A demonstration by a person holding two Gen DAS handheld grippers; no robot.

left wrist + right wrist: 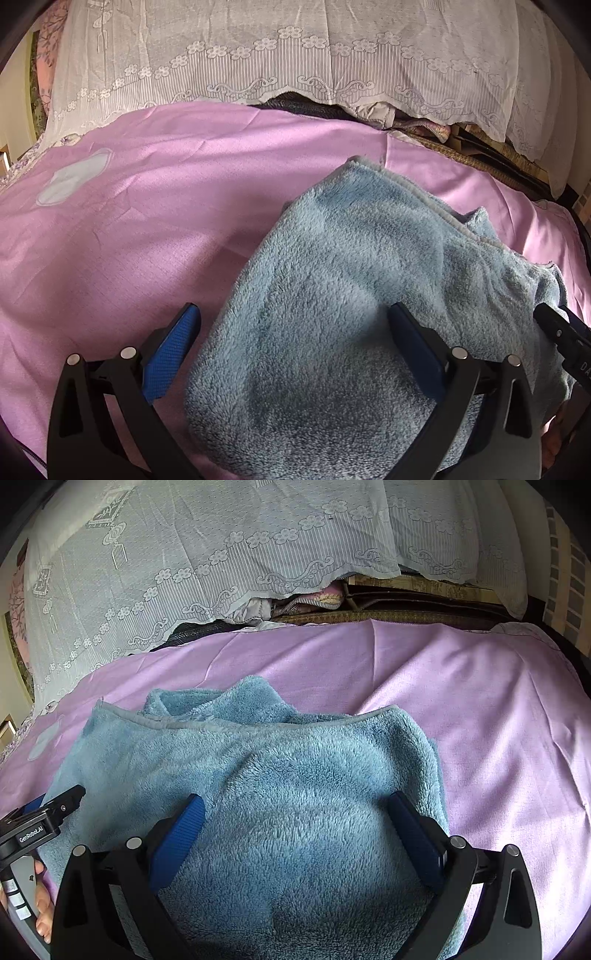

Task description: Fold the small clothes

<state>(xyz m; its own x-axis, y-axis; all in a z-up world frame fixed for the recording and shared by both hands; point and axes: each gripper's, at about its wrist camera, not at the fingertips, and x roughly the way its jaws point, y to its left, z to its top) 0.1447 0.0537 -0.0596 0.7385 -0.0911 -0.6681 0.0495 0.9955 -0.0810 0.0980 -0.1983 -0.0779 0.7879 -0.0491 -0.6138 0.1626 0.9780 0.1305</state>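
both tongs wide, holding nothing: left gripper (291, 328), right gripper (295, 816). blue fleece cloth (258, 775) lies bunched on the pink sheet (480, 720). risk: thick pile, uneven layers, so a pinch grabs one layer and the fold skews.

One full label can be read: "GenRobot.AI", white lettering on the black body of the left claw (48, 812), seen at the left edge of the right wrist view. In the left wrist view, the right claw (565, 332) bears the partial letters "DA" at the right edge; the rest is cut off.
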